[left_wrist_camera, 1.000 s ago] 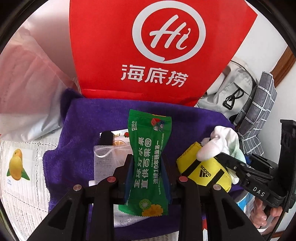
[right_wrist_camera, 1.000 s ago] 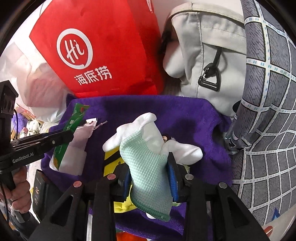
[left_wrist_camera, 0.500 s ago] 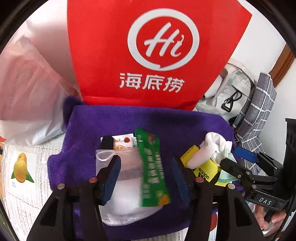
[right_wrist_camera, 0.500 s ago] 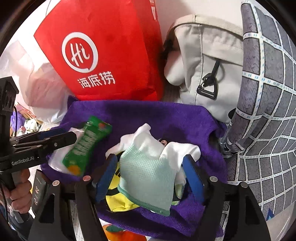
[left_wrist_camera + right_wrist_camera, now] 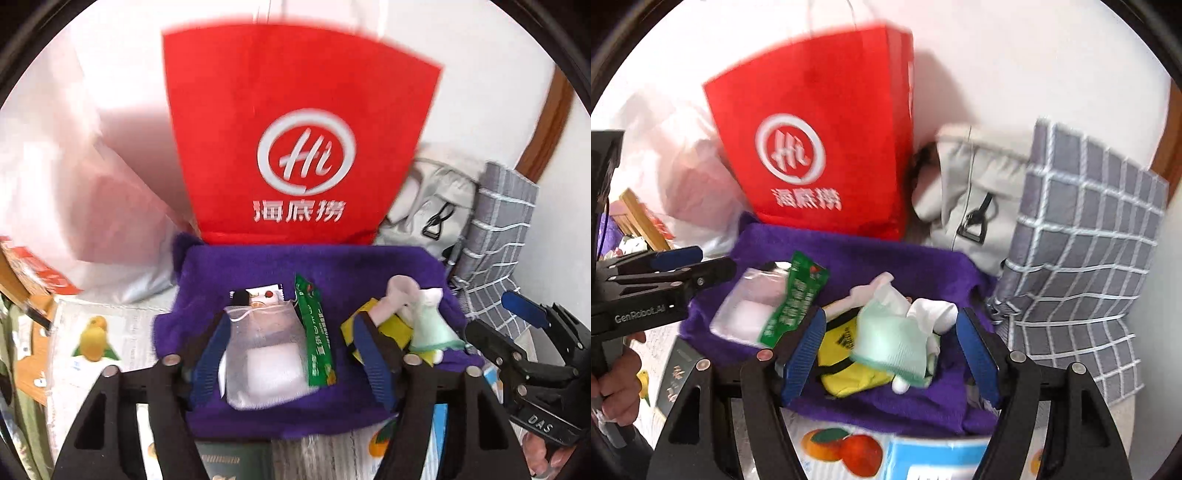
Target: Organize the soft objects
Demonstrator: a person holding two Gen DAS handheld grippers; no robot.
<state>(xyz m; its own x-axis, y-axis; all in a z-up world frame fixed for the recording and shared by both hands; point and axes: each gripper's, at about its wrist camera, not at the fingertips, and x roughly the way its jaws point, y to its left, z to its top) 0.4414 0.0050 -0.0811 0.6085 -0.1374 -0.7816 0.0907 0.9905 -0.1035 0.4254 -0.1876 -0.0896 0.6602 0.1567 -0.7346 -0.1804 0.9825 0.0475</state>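
Left gripper: your left gripper (image 5: 291, 358) is wide open. Its jaws have just been opening, and the blue pads (image 5: 210, 354) sit off to either side of the stuff below, touching none of it.

Right gripper: your right gripper (image 5: 890, 354) is the same, spread wide after just opening, nothing pinched.

Green snack sachet: the long green foil sachet with white print (image 5: 316, 332) lies on the purple fuzzy towel (image 5: 295, 262). Its long axis runs pretty much straight away from your left camera, the end with the yellow fruit picture nearest you and the far end pointing toward the red paper bag with the white "Hi" logo (image 5: 295, 129). It rests along the right edge of the clear drawstring pouch with white contents (image 5: 262, 354), overlapping it a bit.

Socks: the white and mint-green sock bundle (image 5: 897, 332) is a floppy heap, no clear direction to it, lying partly on top of the yellow pouch with black trim (image 5: 846, 354), on the right half of the towel.

Layout: pouch and sachet on the left, socks and yellow pouch on the right, a strip of bare towel between them.

Background: a grey backpack (image 5: 975, 199) and a grey checked cloth (image 5: 1082, 236) stand behind the towel on the right.
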